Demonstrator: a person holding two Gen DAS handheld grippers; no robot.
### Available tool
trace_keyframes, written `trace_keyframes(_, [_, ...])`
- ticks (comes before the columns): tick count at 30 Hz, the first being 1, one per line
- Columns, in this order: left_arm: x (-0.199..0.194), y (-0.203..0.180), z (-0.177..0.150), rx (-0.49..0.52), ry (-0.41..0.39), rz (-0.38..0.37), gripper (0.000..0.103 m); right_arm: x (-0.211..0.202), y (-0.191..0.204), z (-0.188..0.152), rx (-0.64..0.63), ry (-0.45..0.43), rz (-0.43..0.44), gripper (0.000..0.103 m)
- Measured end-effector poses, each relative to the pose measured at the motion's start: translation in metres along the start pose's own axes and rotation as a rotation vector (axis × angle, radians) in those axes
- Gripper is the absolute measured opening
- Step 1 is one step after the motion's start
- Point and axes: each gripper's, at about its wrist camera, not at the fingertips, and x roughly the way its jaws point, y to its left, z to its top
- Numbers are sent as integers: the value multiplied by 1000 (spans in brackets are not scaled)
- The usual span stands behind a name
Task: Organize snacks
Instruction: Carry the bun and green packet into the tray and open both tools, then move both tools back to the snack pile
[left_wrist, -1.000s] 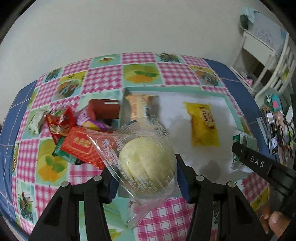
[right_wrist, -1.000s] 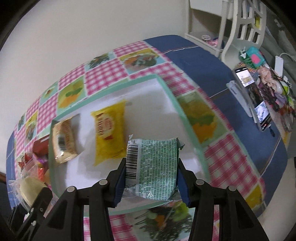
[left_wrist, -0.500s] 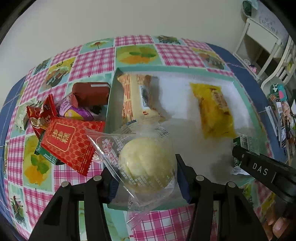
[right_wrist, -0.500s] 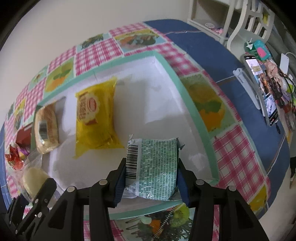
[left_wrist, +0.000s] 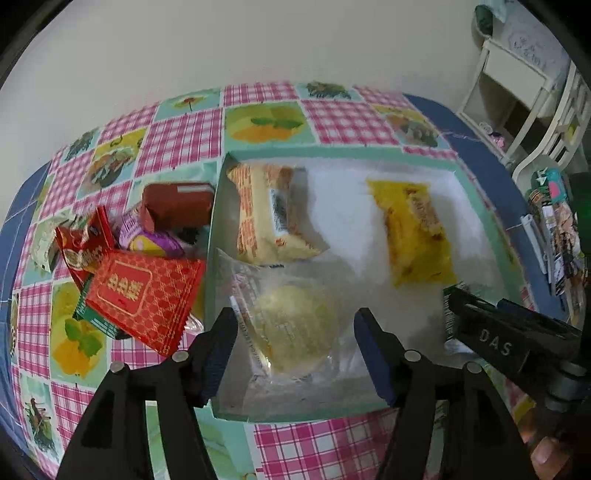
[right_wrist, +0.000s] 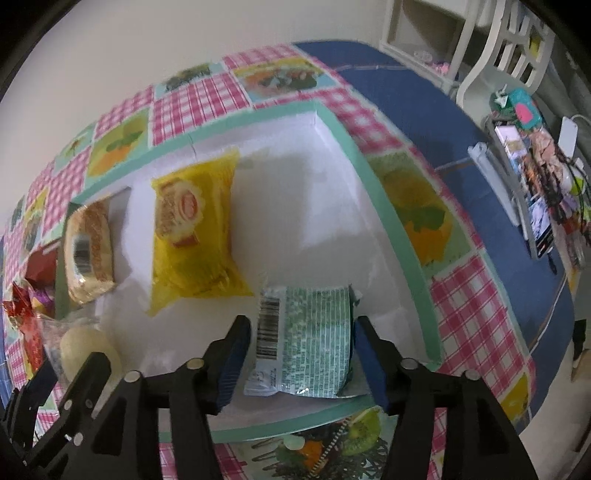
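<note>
**Over the tray: letting two snacks go cleanly**

Over the near left corner of the tray (left_wrist: 476, 184), seen from the left wrist: left claw (left_wrist: 295, 354) opening, blue pads standing clear on both sides of the clear-wrapped round bun (left_wrist: 295, 332), which lies between them on the white tray floor. Best done by widening fully before lifting, then rising straight up so no pad drags the loose wrapper. Beside the bun, inside the tray: an orange-striped cake packet (left_wrist: 269, 218) and a yellow packet (left_wrist: 413, 232). Outside the tray's left wall, on the checked tabletop (left_wrist: 332, 114), a heap awaiting sorting, with a red sachet (left_wrist: 144, 295) on top. Bun blurred; its print unreadable. Right claw cut off at the right edge, only one arm showing.

Over the tray's near right corner, seen from the right wrist: right claw (right_wrist: 299, 354) likewise opening, with the green-and-white packet (right_wrist: 310, 339) lying between the pads, a narrow gap on the left, the right side too tight to judge. Same advice: clear both pads, then lift vertically, away from the teal rim close by. Packet's front face hidden; only barcode and small print up. Heap at far left mostly cut off.
</note>
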Motion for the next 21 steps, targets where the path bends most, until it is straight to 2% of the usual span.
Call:
trace_keyframes(2, [-10, -1, 3, -1, -28, -4, 69, -7, 3, 2, -7, -27, -5, 69])
trace_keyframes(4, [-20, -1, 6, -3, -52, 1, 78, -15, 5, 4, -16, -51, 0, 69])
trace_keyframes(7, [-34, 5, 8, -21, -74, 23, 78, -22, 8, 4, -26, -78, 7, 78])
trace_keyframes(11, [-40, 17, 9, -68, -73, 96, 78, -29, 12, 2, -54, -96, 12, 81])
trace_keyframes(14, [-44, 35, 9, -134, -65, 118, 78, -33, 19, 0, -81, -109, 18, 83])
trace_keyframes(15, [-44, 44, 8, -164, -53, 148, 79, -35, 22, -1, -92, -116, 24, 84])
trace_keyframes(18, [-41, 64, 7, -230, -24, 212, 87, -41, 30, -5, -116, -127, 47, 93])
trace_keyframes(21, [-41, 91, 3, -323, -3, 235, 87, -48, 43, -11, -149, -131, 90, 97])
